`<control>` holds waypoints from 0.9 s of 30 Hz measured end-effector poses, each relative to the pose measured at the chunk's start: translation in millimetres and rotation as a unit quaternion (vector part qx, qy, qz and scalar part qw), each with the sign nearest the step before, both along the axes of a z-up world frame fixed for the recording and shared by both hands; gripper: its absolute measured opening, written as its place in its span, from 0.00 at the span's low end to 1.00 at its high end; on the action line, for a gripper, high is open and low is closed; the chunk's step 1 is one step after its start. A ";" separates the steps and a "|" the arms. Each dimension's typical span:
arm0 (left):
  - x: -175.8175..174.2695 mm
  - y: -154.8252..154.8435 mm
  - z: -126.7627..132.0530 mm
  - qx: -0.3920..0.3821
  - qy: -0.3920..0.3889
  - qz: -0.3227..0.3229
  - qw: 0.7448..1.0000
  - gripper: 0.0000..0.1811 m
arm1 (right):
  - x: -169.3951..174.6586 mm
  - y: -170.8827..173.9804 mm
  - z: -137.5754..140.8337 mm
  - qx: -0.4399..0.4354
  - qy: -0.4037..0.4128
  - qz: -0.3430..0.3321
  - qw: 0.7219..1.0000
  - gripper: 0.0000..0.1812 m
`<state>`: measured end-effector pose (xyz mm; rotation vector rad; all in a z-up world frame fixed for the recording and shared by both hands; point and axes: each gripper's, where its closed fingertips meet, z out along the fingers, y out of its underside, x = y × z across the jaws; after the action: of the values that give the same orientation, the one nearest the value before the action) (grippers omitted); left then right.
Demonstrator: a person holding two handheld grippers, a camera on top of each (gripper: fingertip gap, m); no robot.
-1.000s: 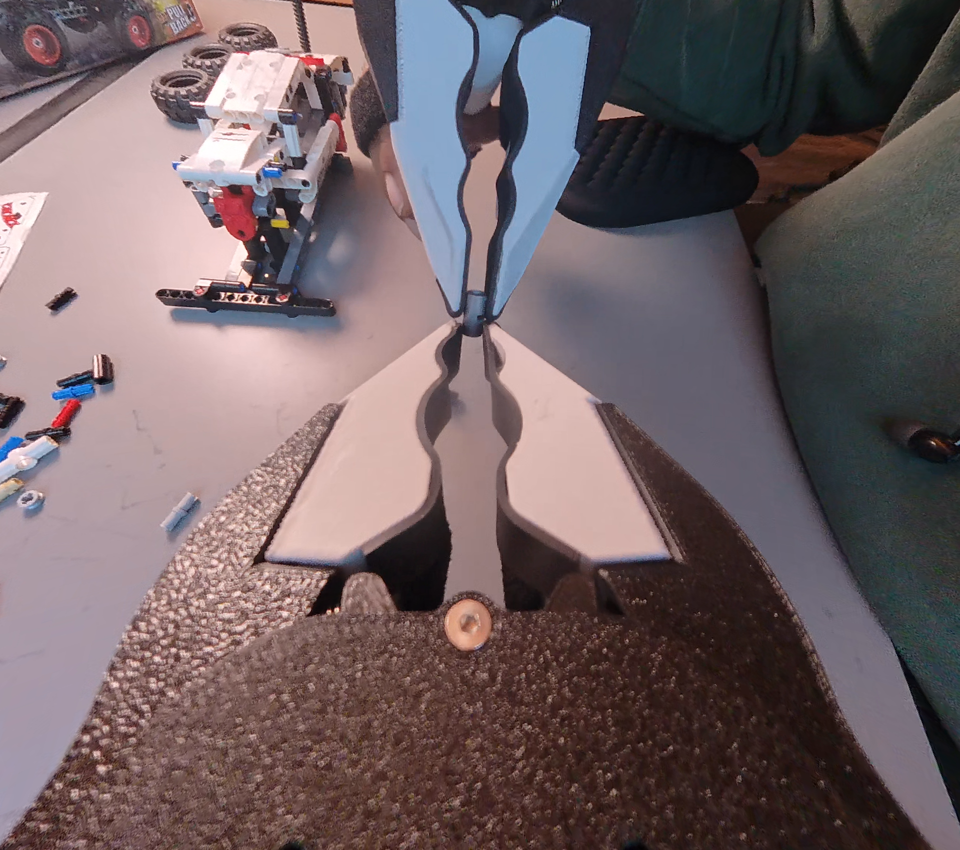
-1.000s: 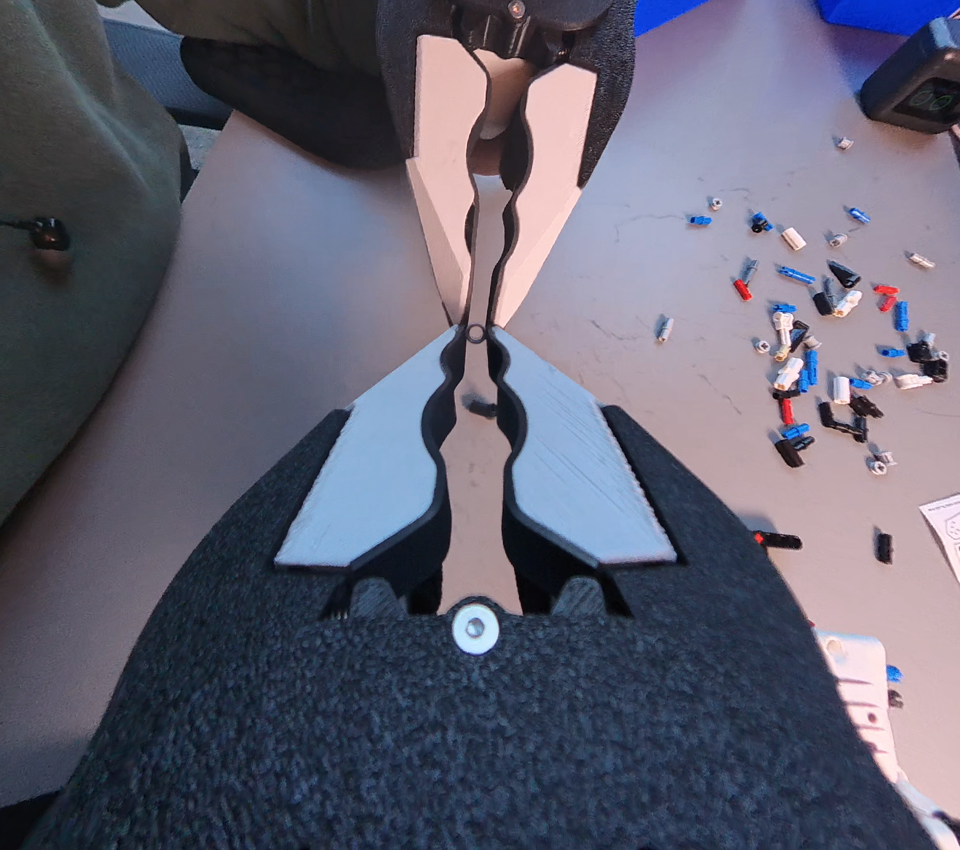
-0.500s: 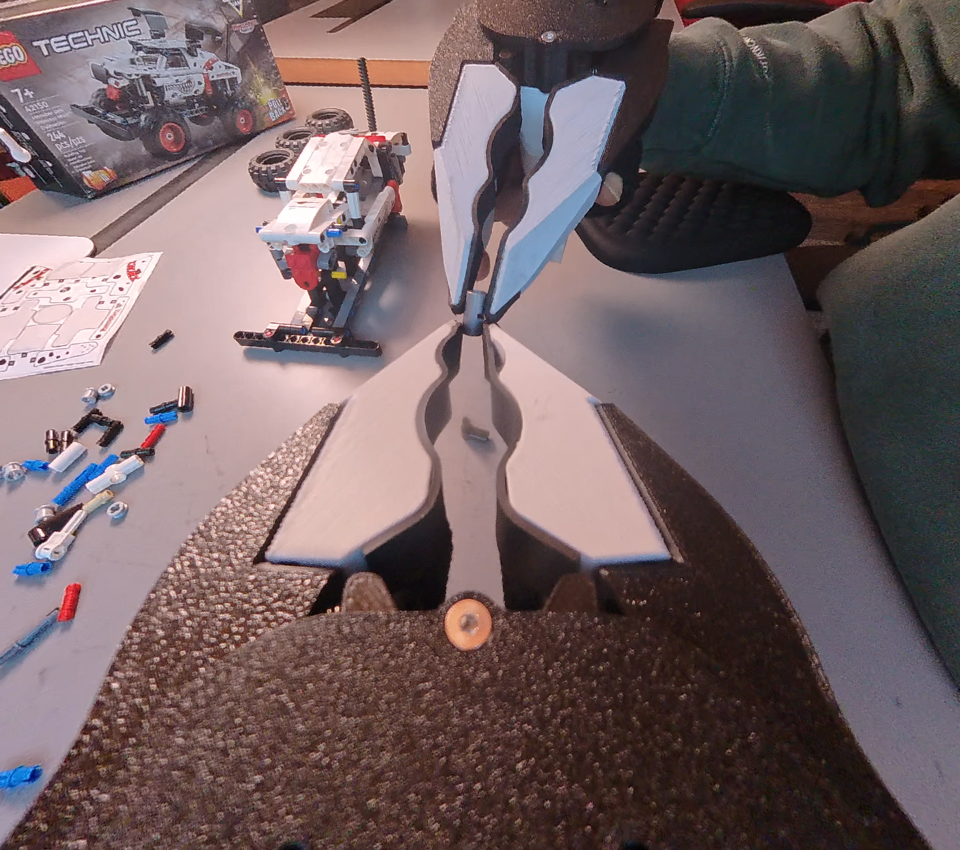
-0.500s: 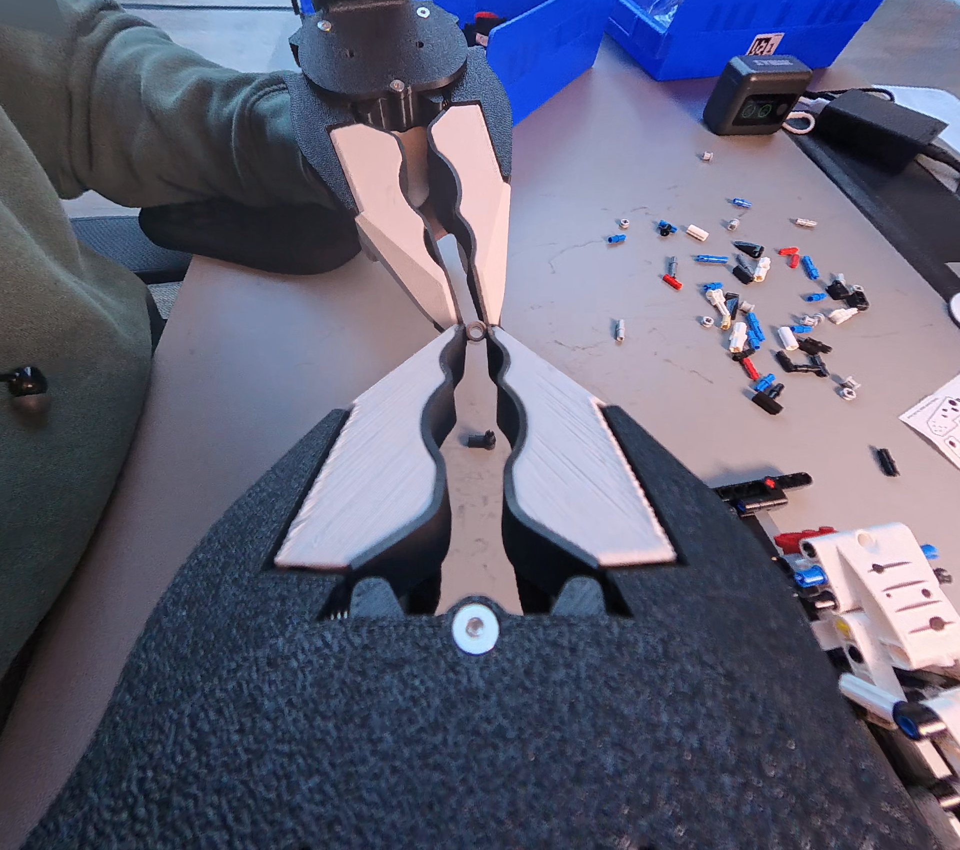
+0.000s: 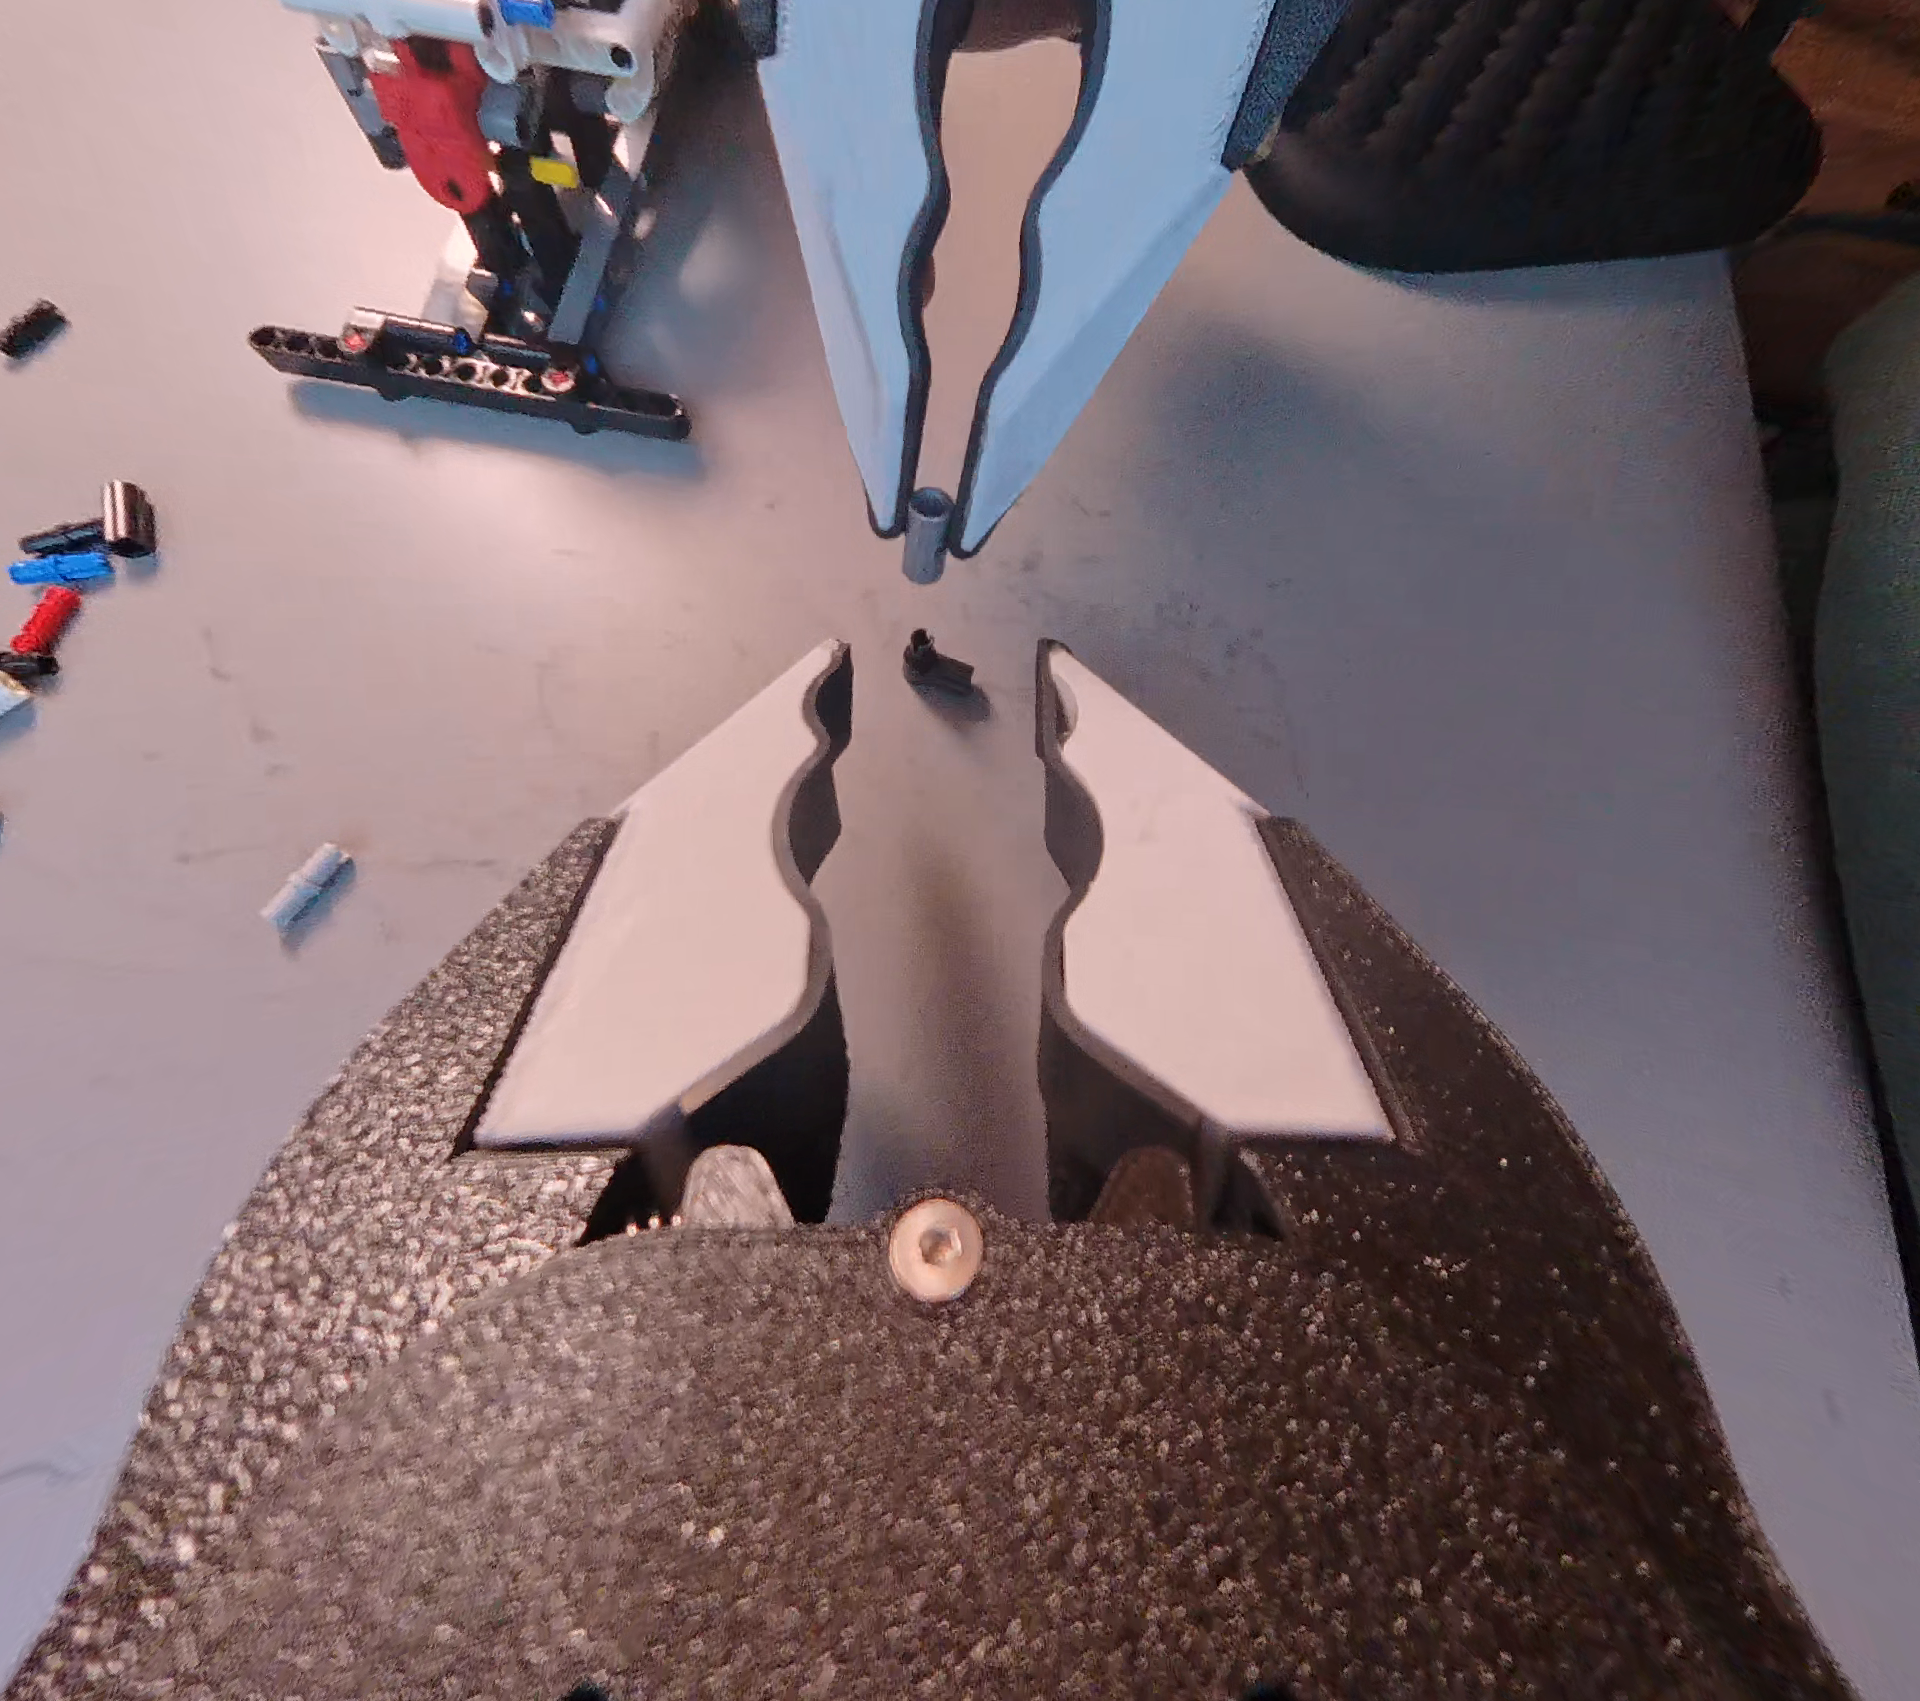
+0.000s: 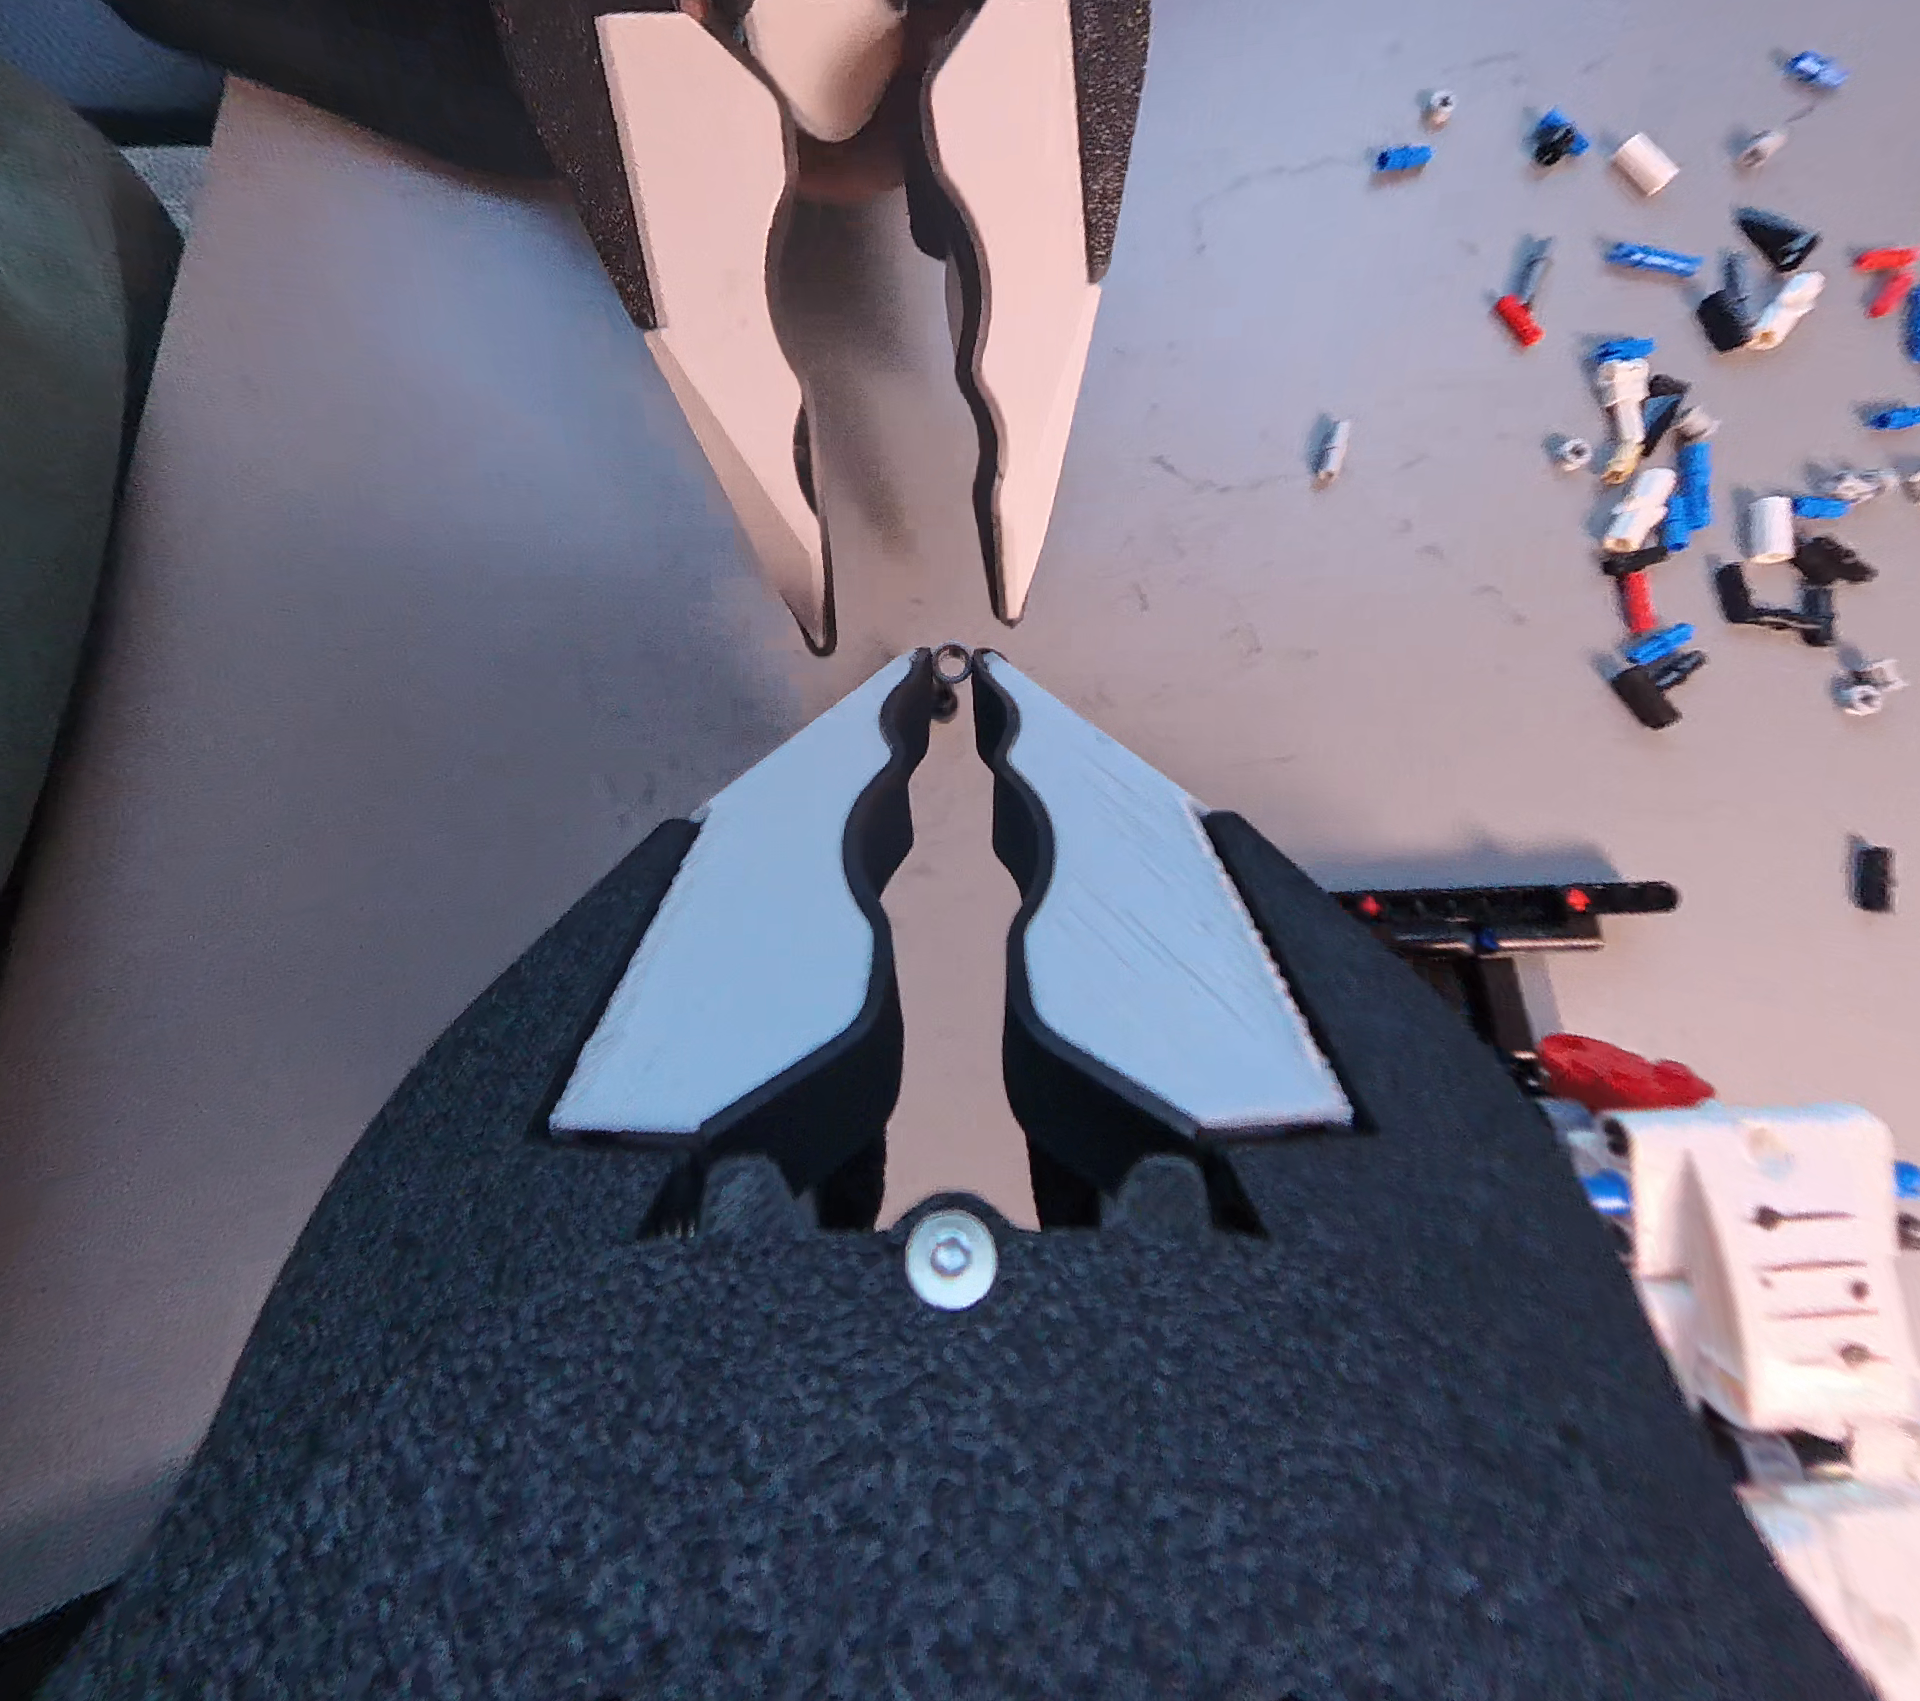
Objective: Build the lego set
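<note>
- We find the left gripper (image 5: 943,662) spread wide, holding nothing, above the grey table (image 5: 1403,612).
- We note the right gripper (image 6: 951,664) pinching a small grey sleeve (image 5: 928,531) at its tips.
- A black pin (image 5: 938,670) lies on the table between the left fingertips.
- The part-built truck (image 5: 488,51) stands far left; loose pieces (image 6: 1704,446) lie scattered farther left.
</note>
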<state>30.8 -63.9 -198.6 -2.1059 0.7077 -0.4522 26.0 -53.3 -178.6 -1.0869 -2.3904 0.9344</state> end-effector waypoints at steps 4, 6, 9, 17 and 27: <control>2.9 2.8 -16.1 -0.022 0.034 -0.006 0.999 0.19 | -0.4 -2.1 -11.4 -0.004 -0.017 0.000 1.000 0.04; 4.3 5.5 -17.2 -0.021 0.040 -0.009 0.999 0.19 | -0.6 -2.5 -12.9 -0.007 -0.025 0.002 1.000 0.04; 4.2 8.2 -19.7 -0.026 0.047 -0.010 0.999 0.18 | -0.8 -1.9 -16.5 -0.002 -0.036 0.007 0.999 0.04; 4.6 7.1 -25.9 -0.038 0.063 -0.016 0.997 0.12 | -1.2 -3.5 -26.1 0.021 -0.064 0.017 0.998 0.04; 6.4 6.0 -27.1 -0.040 0.066 -0.023 0.997 0.08 | -1.1 -4.4 -26.6 0.055 -0.080 0.040 0.995 0.04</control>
<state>37.2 -58.0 -225.6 -2.2145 0.8275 -0.3755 24.8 -57.7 -205.2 -1.0682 -2.5976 0.7562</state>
